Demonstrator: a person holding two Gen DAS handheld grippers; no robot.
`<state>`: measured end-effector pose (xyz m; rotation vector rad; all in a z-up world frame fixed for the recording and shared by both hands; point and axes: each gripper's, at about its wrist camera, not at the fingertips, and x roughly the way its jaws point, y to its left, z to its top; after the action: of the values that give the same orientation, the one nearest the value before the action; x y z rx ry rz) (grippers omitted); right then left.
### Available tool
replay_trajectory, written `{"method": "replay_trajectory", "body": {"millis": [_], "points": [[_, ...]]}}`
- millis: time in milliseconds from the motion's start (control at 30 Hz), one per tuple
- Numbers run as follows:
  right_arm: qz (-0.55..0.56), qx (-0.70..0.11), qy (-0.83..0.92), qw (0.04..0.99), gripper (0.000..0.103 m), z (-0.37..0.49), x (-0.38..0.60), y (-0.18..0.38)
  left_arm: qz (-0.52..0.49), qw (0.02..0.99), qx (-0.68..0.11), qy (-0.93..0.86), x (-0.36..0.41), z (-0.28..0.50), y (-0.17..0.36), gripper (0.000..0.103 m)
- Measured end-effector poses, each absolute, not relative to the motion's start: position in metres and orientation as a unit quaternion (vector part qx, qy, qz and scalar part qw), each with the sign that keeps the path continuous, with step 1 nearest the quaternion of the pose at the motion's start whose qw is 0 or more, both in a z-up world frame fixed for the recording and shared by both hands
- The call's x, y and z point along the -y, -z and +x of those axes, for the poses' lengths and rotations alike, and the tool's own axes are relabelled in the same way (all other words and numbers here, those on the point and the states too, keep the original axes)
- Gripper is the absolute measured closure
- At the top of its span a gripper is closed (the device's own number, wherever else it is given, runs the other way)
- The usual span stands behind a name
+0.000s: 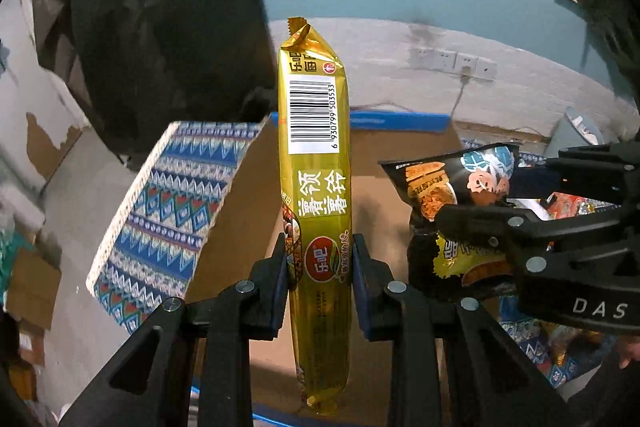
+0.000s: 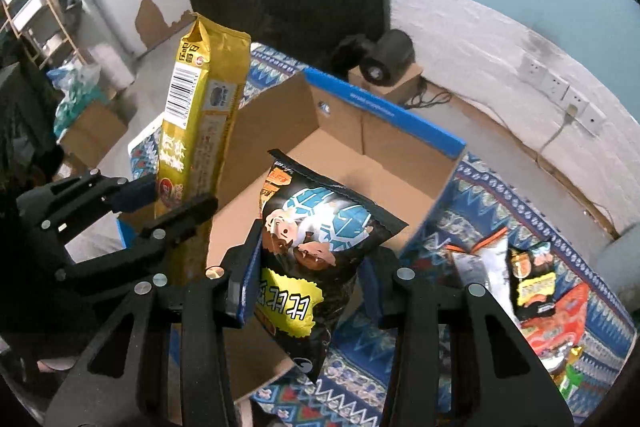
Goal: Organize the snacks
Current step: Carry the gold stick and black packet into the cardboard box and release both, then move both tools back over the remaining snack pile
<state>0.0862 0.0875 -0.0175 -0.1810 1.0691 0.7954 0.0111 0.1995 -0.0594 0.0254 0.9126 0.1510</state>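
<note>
left fingers: the left gripper (image 1: 320,271) has its blue pads clamped on both sides of the gold packet (image 1: 316,187), low down near the red oval logo
right fingers: the right gripper (image 2: 310,279) has the black snack bag (image 2: 316,239) between its pads, left pad pressing into the bag's side, so it's gripping it
pose: both grippers tilt downward over the cardboard box (image 2: 360,155), side by side, each one showing in the other's camera
gold packet: long, slim, shiny foil, standing upright, crimped zigzag top, white barcode sticker on the upper half
black snack bag: puffy, glossy, crinkled, cartoon figures and pale blue shapes on front, yellow patch lower down, leaning a bit
cardboard box: plain brown inside, blue rim, open top, nothing visible on its floor, both snacks held above it
cloth: the patterned cloth (image 2: 500,195) under the box is blue and white with zigzags and red bits
other snacks: a loose pile of snacks (image 2: 536,291) sits on the cloth to the right of the box, orange, black and silver wrappers
</note>
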Motion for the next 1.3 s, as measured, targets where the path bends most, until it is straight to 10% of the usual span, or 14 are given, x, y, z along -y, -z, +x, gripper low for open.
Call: {"method": "replay_trajectory", "body": {"millis": [233, 1300], "points": [[-0.076, -0.503, -0.357, 0.783, 0.040, 0.089, -0.082, 0.022, 0.030, 0.894, -0.437, -0.092, -0.198, 0.010, 0.059, 0.042], [-0.038, -0.518, -0.226, 0.824, 0.029, 0.059, 0.094, 0.014, 0.084, 0.898, -0.430, 0.037, -0.077, -0.003, 0.047, 0.030]]}}
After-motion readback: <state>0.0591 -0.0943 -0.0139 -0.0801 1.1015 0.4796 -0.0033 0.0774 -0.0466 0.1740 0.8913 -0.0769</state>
